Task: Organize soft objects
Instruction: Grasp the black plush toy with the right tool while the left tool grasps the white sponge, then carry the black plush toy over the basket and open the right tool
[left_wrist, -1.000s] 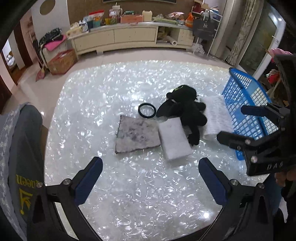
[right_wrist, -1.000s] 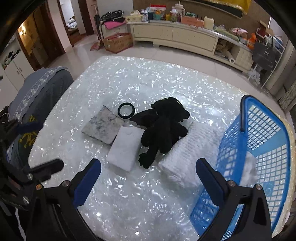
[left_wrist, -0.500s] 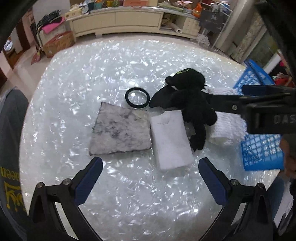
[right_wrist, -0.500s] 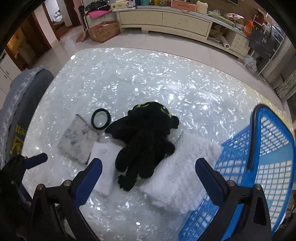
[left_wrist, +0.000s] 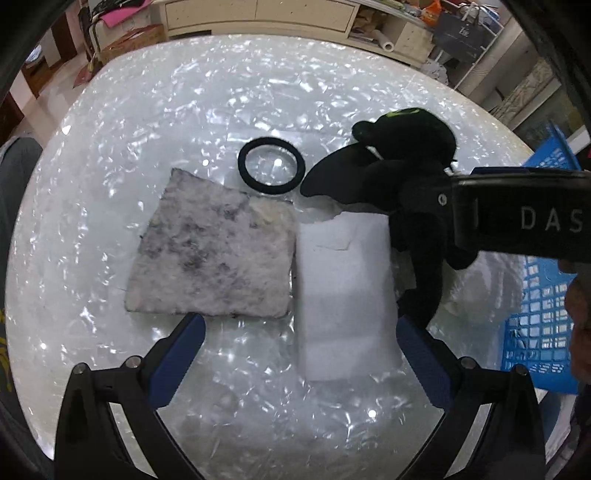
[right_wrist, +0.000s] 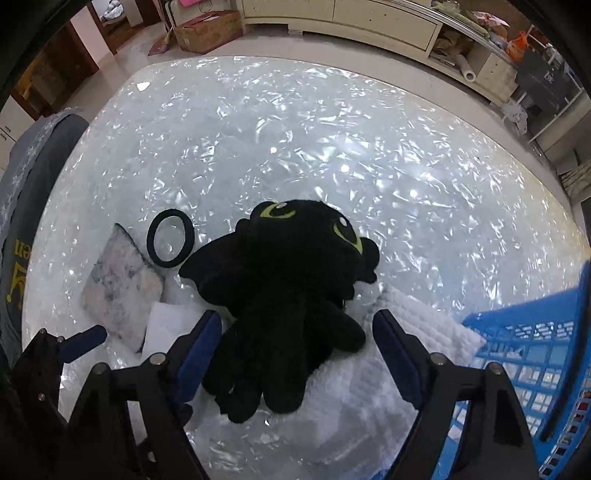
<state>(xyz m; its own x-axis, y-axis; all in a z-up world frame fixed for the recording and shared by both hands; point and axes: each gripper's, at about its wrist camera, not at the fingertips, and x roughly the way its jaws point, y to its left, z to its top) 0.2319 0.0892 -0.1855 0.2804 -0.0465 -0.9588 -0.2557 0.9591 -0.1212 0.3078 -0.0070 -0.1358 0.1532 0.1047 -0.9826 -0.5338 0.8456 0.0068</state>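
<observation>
A black plush dragon (right_wrist: 291, 295) lies on the shiny white table, partly on a white quilted cloth (right_wrist: 417, 332). My right gripper (right_wrist: 297, 354) is open, its blue fingers on either side of the plush's lower body. Left of the plush lie a white foam pad (left_wrist: 343, 295), a grey mottled felt square (left_wrist: 218, 254) and a black ring band (left_wrist: 271, 164). My left gripper (left_wrist: 301, 354) is open and empty, just short of the felt square and the foam pad. The right gripper's black body (left_wrist: 517, 206) hides part of the plush in the left wrist view.
A blue plastic basket (right_wrist: 535, 354) stands at the table's right edge, also in the left wrist view (left_wrist: 543, 295). A grey chair back (right_wrist: 26, 206) is at the left edge. A long cabinet (right_wrist: 369, 18) with clutter stands beyond the table.
Both grippers have moved forward and lower towards the objects. The right gripper now straddles the plush; the left has come close to the felt square and foam pad.
</observation>
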